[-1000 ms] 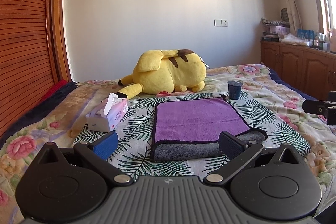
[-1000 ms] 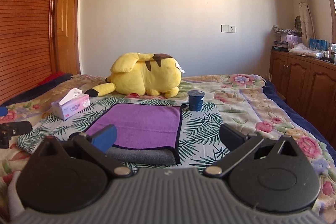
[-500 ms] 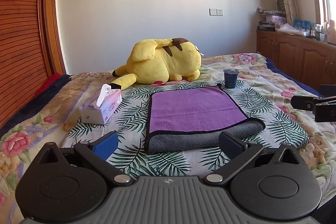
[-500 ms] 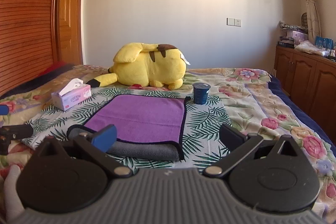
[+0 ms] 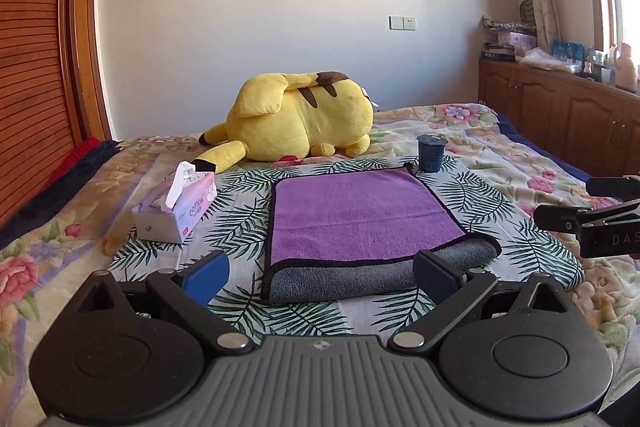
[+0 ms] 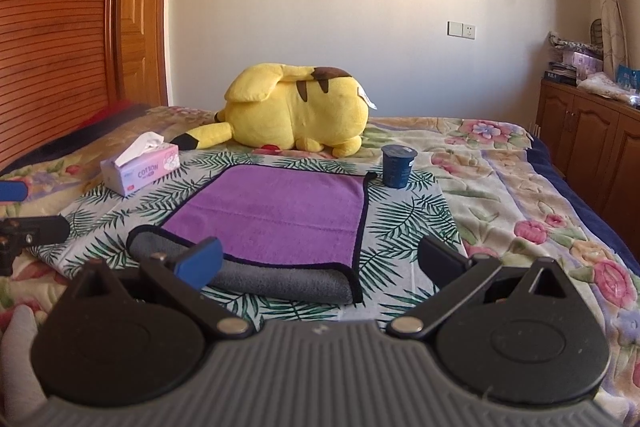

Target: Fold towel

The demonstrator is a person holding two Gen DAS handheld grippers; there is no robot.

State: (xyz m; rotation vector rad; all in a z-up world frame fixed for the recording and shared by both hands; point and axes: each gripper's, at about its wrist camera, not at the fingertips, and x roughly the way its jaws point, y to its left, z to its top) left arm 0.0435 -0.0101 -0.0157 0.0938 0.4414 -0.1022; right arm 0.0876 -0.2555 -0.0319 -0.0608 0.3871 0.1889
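A purple towel with a black hem and grey underside lies folded once on the leaf-print cloth on the bed; its grey folded edge faces me. It also shows in the right wrist view. My left gripper is open and empty, held just short of the towel's near edge. My right gripper is open and empty, also just short of the near edge, toward its right corner. The right gripper's fingers show at the right edge of the left wrist view.
A yellow plush toy lies behind the towel. A tissue box stands to the towel's left. A dark blue cup stands at its far right corner. Wooden cabinets line the right wall; a wooden door is at left.
Both grippers have drawn back from the towel and levelled out, so the towel sits a little farther off. The towel has not moved. Both stay open.
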